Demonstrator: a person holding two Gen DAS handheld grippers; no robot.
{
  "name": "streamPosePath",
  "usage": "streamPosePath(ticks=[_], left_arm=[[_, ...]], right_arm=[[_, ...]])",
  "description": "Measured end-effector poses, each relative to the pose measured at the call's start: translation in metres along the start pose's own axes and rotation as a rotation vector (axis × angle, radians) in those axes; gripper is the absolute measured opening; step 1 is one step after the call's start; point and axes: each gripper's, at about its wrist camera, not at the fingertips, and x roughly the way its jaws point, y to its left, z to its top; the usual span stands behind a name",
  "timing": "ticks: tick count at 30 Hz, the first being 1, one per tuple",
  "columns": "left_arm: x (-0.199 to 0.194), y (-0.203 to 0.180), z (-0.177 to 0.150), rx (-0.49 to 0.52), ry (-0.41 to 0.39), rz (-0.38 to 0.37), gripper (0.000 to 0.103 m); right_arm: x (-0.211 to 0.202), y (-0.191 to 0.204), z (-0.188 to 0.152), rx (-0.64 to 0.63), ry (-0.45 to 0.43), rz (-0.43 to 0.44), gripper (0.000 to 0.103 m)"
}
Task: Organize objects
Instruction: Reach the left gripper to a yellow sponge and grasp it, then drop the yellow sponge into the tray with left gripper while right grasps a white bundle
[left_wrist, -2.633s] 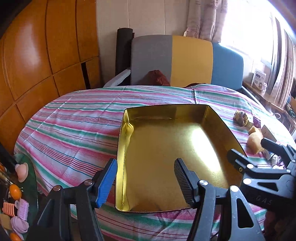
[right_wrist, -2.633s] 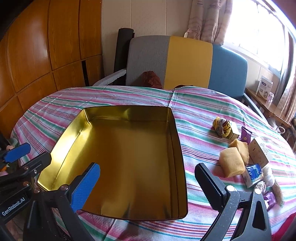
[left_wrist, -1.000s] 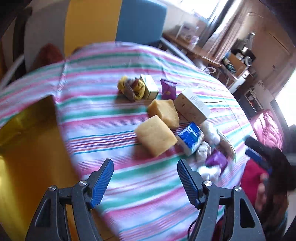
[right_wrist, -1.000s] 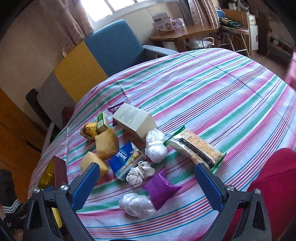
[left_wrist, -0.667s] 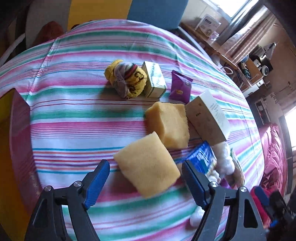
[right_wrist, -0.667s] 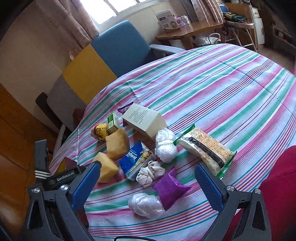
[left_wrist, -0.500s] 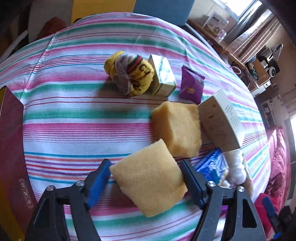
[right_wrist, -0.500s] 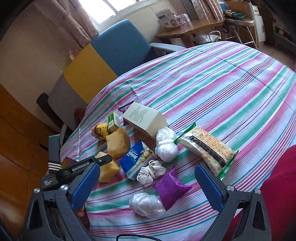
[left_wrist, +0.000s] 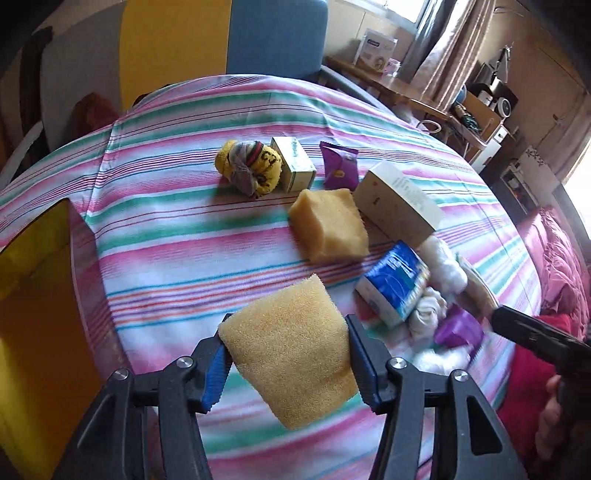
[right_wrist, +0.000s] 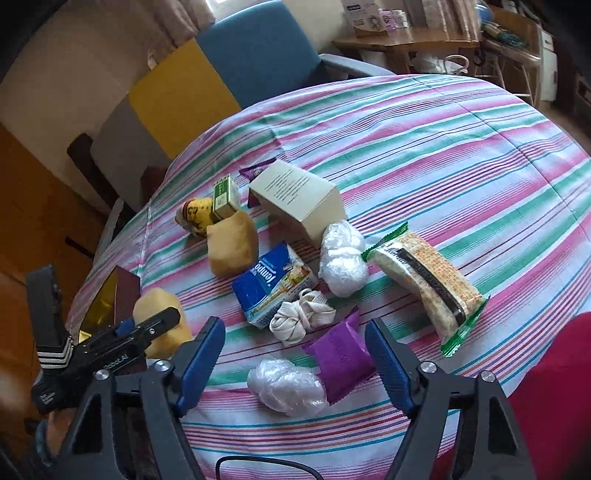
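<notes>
The left tool (left_wrist: 286, 363) has closed its two pads against the sides of a yellow sponge (left_wrist: 291, 350) low in the centre of the left wrist view, and the soft block bulges past the pads, so the hold looks shallow. The likeliest trouble, as I judge it, is the sponge squeezing out or twisting free when carried toward the gold tin (left_wrist: 33, 314) at the left edge of that frame; foam gives under pressure and the pads grip only its flanks. A hurried swing could also clip the tin's near wall, which stands up just left of the sponge in the picture. The second sponge (left_wrist: 328, 225) lies above it in the frame, beside the cream box (left_wrist: 397, 201) and the blue tissue pack (left_wrist: 393, 284). The left tool points forward and slightly down over the striped cloth of the bench (left_wrist: 177, 236), held level across its pads. In the right wrist view the right tool (right_wrist: 295, 362) stands wide open and holds nothing, poised low in the frame over a purple sachet (right_wrist: 340, 356) and a white plastic bundle (right_wrist: 286, 386); closing there might catch both at once.
</notes>
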Motion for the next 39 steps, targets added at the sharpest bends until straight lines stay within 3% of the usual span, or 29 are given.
streamPosePath(ticks=[2, 5, 10, 14, 15, 16, 18, 28, 39], left_arm=[[-0.011, 0.001, -0.007, 0.008, -0.012, -0.006, 0.058], [-0.026, 0.009, -0.015, 0.002, -0.022, -0.022, 0.058], [-0.047, 0.022, -0.027, -0.015, -0.061, -0.034, 0.058], [-0.065, 0.036, -0.04, -0.033, -0.091, -0.024, 0.058], [-0.069, 0.04, -0.043, -0.034, -0.099, -0.022, 0.058], [-0.073, 0.044, -0.047, -0.039, -0.107, -0.019, 0.058], [-0.084, 0.056, -0.054, -0.062, -0.129, -0.013, 0.058], [-0.128, 0.135, -0.085, -0.23, -0.2, 0.094, 0.058], [-0.162, 0.187, -0.11, -0.294, -0.29, 0.317, 0.059]], right_arm=[[0.008, 0.012, -0.003, -0.077, 0.051, -0.007, 0.064], [0.019, 0.033, -0.009, -0.219, 0.127, -0.032, 0.057], [0.04, 0.068, -0.029, -0.476, 0.255, -0.118, 0.056], [0.057, 0.077, -0.037, -0.601, 0.317, -0.228, 0.055], [0.062, 0.077, -0.038, -0.615, 0.336, -0.245, 0.05], [0.068, 0.077, -0.04, -0.625, 0.364, -0.259, 0.038], [0.074, 0.078, -0.043, -0.654, 0.387, -0.306, 0.036], [0.061, 0.076, -0.027, -0.581, 0.32, -0.254, 0.035], [0.083, 0.085, -0.018, -0.496, 0.251, -0.126, 0.036]])
